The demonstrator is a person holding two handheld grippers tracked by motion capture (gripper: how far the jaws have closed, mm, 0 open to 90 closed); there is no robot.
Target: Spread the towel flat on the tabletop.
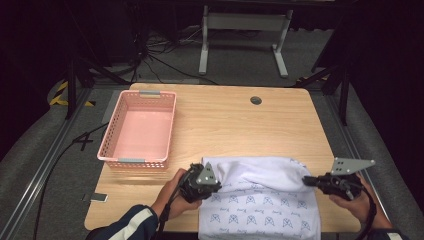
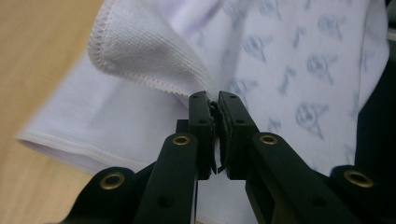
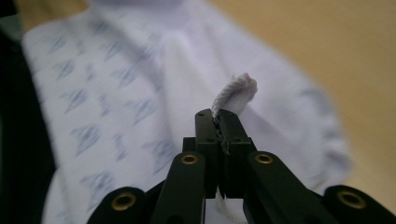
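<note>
The white cloth [image 1: 260, 197] stretches crosswise between both hands, left tool [image 1: 204, 181] and right tool [image 1: 311, 181] each clenched on a folded-over corner, pink basket [image 1: 111, 142] off left.

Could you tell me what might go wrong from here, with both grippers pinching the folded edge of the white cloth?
1. The right gripper pinches only a small tuft of the white cloth; it might slip out under a pull.
2. The left gripper also bites near the hem, so uneven pulling may skew the fold.
3. The cloth overhangs the near edge of the table and could slide off.
</note>
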